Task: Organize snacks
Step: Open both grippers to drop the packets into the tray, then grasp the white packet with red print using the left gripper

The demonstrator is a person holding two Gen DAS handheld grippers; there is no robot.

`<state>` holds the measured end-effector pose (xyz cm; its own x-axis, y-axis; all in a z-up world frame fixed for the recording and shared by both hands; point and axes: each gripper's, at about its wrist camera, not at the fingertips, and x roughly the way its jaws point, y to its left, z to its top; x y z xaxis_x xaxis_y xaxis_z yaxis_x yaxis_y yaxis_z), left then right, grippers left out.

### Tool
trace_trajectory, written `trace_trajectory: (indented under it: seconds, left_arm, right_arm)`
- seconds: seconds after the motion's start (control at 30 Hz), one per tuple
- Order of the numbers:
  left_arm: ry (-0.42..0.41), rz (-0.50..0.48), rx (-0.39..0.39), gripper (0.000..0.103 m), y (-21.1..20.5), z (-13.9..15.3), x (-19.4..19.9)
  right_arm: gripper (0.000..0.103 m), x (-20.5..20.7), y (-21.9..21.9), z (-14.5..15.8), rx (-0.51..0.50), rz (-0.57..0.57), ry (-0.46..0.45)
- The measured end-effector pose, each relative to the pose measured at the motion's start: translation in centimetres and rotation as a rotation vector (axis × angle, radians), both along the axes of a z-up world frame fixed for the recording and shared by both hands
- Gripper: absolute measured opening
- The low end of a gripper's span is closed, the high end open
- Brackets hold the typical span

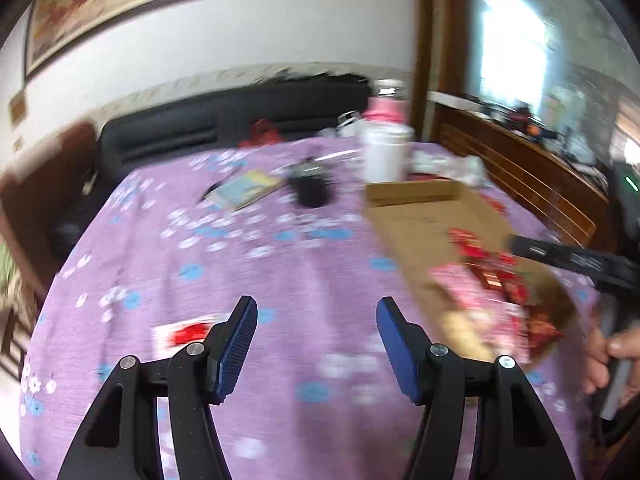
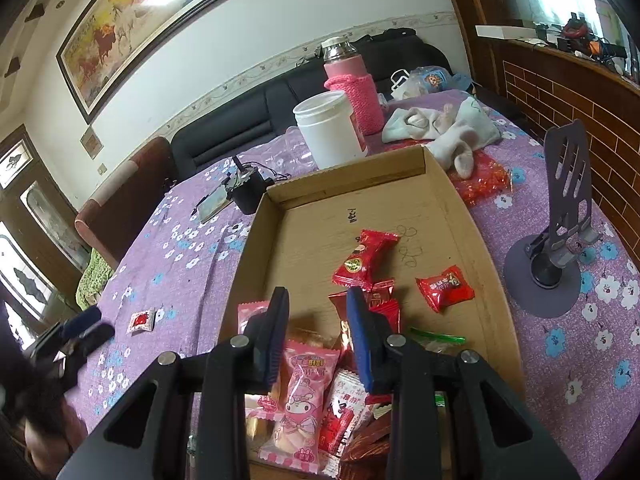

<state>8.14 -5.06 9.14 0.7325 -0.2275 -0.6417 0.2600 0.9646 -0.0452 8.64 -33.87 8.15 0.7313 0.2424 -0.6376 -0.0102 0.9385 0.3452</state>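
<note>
One stray snack: a small strawberry candy (image 2: 141, 321) is seen on the purple tablecloth (image 2: 192, 280), left of the cardboard tray (image 2: 460, 216).
Nearer arm: left gripper (image 1: 316, 344), jaws wide, nothing held; candy (image 1: 188, 334) just left of them.
Right gripper (image 2: 316, 336): jaws narrow, nothing held, above the pink biscuit packet (image 2: 304, 392).
View difference: left view blurred; right view sharp.

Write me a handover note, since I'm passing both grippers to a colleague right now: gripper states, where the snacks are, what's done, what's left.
Left gripper: open, empty, above the purple tablecloth.
Right gripper: open, empty, over the snack pile.
Done: most snacks lie in the cardboard box.
Left: one small red-and-white candy sits on the cloth outside the box, near the left gripper; probably pick it up next.
</note>
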Motion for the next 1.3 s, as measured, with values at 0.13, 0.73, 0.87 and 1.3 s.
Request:
trace_trajectory:
  seconds: [0.13,0.73,0.87,1.3]
  left_arm:
    - [0.084,0.103,-0.023,0.066,5.2,-1.9,4.4]
    - [0.310,-0.015,-0.097,0.065,7.5,-7.4,7.8]
    - [0.291,-0.037,-0.023,0.071,6.4,-7.5,5.7]
    - [0.200,0.273,-0.032,0.036,6.0,-7.8,3.7]
  right_arm:
    - [0.028,0.1,0.2,-0.1,-0.002,0.003,0.006]
    - [0.029,0.9,0.4,-1.2,0.009,0.019,0.045]
    - [0.029,0.6,0.8,-1.1,0.009,0.032,0.040]
    - [0.037,-1.8,8.7,-0.5,0.021,0.430,0.039]
